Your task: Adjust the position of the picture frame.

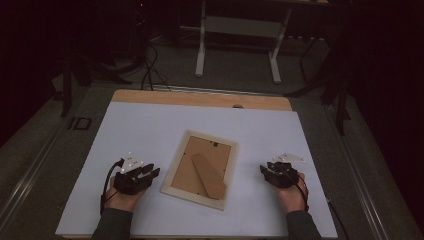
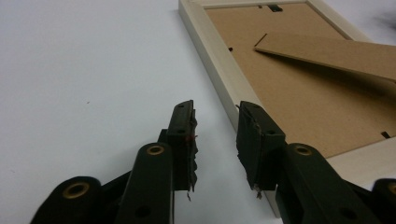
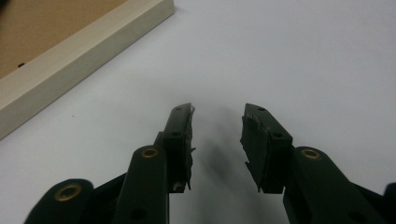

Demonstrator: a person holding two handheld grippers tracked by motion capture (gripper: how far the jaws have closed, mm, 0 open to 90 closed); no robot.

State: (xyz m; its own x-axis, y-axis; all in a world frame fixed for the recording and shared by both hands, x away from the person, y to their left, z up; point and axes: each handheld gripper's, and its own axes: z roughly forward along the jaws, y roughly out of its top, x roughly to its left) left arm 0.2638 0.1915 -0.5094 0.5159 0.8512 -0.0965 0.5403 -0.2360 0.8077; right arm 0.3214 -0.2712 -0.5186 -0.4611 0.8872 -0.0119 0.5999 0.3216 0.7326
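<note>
Two grippers flank a picture frame (image 1: pixel 200 170) that lies face-down near the middle of the white table (image 1: pixel 150 125), its brown backing board up and its fold-out stand (image 1: pixel 210 175) lying loose across that board; the left gripper (image 1: pixel 150 172) sits at about nine o'clock from the frame, just beside its left rail, and the right gripper (image 1: pixel 265 172) sits at about three o'clock, farther off the right rail; both sets of jaws stand partly open with nothing between the pads. In the left gripper view the left gripper (image 2: pixel 215 135) points toward twelve o'clock along the pale wooden rail, one jaw reaching over the rail's edge, the other over bare table, so no grip is made yet; in the right gripper view the right gripper (image 3: pixel 217 135) hangs over empty table, the frame's corner lying at about ten o'clock from it. I judge the step in hand to be the approach to the frame from both sides, before any hold; the next move likely calls for the left gripper to straddle the rail and close on it, while the right gripper comes in toward nine o'clock to reach the opposite rail or the stand.
</note>
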